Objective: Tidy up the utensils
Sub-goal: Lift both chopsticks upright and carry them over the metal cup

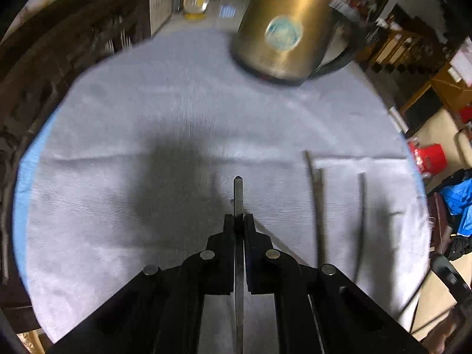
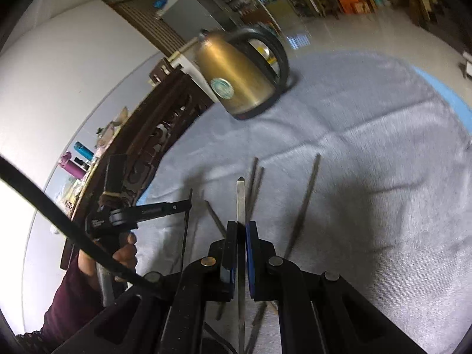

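Observation:
My left gripper (image 1: 238, 221) is shut on a thin metal chopstick (image 1: 238, 194) that sticks out forward above the grey cloth (image 1: 147, 135). Other chopsticks (image 1: 317, 206) lie on the cloth to its right. My right gripper (image 2: 241, 227) is shut on another metal chopstick (image 2: 241, 200), held above several loose chopsticks (image 2: 306, 197) on the cloth (image 2: 368, 162). The left gripper (image 2: 185, 205) also shows in the right wrist view, at the left, held by a hand.
A brass-coloured electric kettle (image 1: 283, 26) with a black handle stands at the far side of the cloth; it also shows in the right wrist view (image 2: 236, 76). A dark carved wooden edge (image 2: 165, 118) runs along the table's left. A black cable (image 2: 59, 215) crosses the lower left.

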`<state>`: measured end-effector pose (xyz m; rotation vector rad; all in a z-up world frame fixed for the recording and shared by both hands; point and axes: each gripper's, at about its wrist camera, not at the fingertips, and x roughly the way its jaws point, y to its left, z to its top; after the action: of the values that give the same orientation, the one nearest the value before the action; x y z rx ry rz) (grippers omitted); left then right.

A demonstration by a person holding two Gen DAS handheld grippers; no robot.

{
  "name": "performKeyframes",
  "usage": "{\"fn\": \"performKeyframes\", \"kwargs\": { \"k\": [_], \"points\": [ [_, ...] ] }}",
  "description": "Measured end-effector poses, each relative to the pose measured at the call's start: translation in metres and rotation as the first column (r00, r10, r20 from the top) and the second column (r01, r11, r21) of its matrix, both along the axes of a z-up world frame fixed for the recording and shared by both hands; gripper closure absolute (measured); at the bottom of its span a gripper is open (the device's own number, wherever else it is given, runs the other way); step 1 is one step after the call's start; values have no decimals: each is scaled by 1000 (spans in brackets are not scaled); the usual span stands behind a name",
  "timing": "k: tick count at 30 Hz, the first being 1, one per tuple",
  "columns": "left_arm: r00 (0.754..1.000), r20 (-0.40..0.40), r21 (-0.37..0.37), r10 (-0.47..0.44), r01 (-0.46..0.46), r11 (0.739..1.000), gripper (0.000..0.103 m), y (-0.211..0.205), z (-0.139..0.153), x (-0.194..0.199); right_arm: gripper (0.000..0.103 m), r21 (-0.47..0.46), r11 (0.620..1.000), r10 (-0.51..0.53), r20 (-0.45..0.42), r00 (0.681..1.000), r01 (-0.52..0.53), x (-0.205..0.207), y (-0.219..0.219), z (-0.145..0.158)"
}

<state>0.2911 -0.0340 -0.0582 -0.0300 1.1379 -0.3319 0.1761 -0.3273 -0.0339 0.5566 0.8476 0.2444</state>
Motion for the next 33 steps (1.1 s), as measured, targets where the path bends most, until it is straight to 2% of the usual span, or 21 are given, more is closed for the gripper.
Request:
{"fn": "performKeyframes", "kwargs": {
  "k": [4, 8, 10, 15, 19, 28, 33],
  "points": [
    [988, 153, -39, -10, 16, 999, 98, 4, 55, -40, 97, -21, 1000, -21, 79, 997, 23, -19, 8, 20],
    [952, 306, -53, -4, 21, 998, 98, 9, 100, -90, 97, -70, 995, -56, 185, 981, 70, -50, 20, 41],
    [937, 350, -73, 6, 21, 997, 98, 14, 112, -113, 97, -96, 991, -74, 228, 971, 98, -63, 26, 48],
    [912, 410, -103, 33, 10, 995, 98, 22, 119, -149, 97, -161, 974, -100, 332, 938, 161, -101, 45, 68],
    [884, 462, -133, 69, -8, 991, 98, 29, 135, -171, 97, -197, 956, -117, 419, 901, 216, -126, 58, 87],
    [808, 580, -206, 103, 22, 978, 98, 39, 186, -219, 97, -161, 939, -154, 594, 789, 305, -165, 79, 127],
    [791, 605, -241, 92, 72, 968, 98, 44, 201, -241, 96, -131, 939, -162, 646, 746, 317, -177, 90, 136]
  ]
}}
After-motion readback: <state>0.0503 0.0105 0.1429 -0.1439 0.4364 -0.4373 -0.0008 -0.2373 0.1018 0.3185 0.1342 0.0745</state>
